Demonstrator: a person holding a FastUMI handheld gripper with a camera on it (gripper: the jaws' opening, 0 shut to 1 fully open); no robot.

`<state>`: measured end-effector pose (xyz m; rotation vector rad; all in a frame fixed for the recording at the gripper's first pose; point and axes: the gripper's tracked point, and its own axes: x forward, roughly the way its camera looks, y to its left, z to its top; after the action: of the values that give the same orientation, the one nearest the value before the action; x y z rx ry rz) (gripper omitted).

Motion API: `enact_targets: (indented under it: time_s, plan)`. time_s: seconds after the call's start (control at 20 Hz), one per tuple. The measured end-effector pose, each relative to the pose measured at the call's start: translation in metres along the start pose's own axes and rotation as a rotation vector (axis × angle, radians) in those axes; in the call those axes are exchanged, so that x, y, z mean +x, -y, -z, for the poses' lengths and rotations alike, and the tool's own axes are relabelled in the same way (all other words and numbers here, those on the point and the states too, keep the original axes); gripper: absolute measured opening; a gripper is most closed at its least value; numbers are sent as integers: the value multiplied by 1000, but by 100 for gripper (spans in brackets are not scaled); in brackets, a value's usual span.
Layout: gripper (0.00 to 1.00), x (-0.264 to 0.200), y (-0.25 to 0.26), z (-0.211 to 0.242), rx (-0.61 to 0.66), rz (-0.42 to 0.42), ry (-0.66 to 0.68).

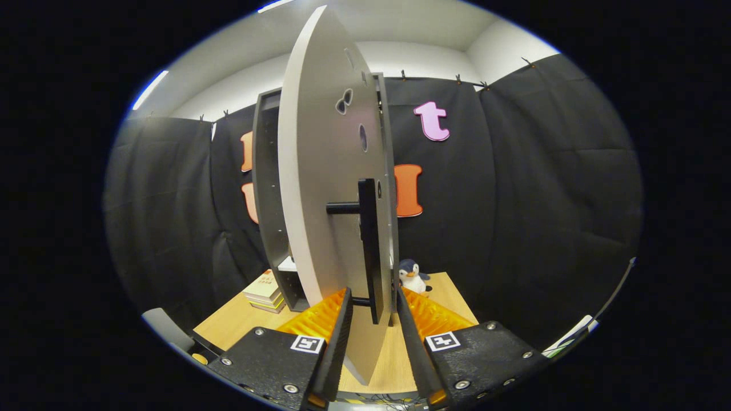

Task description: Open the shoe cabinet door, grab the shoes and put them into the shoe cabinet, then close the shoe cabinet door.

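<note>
The gripper (372, 311) straddles the lower end of the door's handle (369, 245), fingers apart, seemingly not pressing it. The door (322, 188) stands open, edge-on between the fingers. Behind it the cabinet (267, 188) sits on the table (451, 297), with books (264, 291) and a penguin toy (412, 275) beside it.
</note>
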<state>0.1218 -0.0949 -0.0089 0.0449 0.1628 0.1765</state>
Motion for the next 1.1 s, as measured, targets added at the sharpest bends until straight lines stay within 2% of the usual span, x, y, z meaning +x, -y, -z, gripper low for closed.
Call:
enact_targets:
  time_s: [0.15, 0.65, 0.95, 1.1]
  plan:
    - [51, 8, -29, 2, 3, -62, 0]
    - [53, 32, -63, 8, 48, -232, 13]
    - [57, 51, -102, 6, 60, -339, 11]
    - [63, 67, -125, 7, 58, -385, 5]
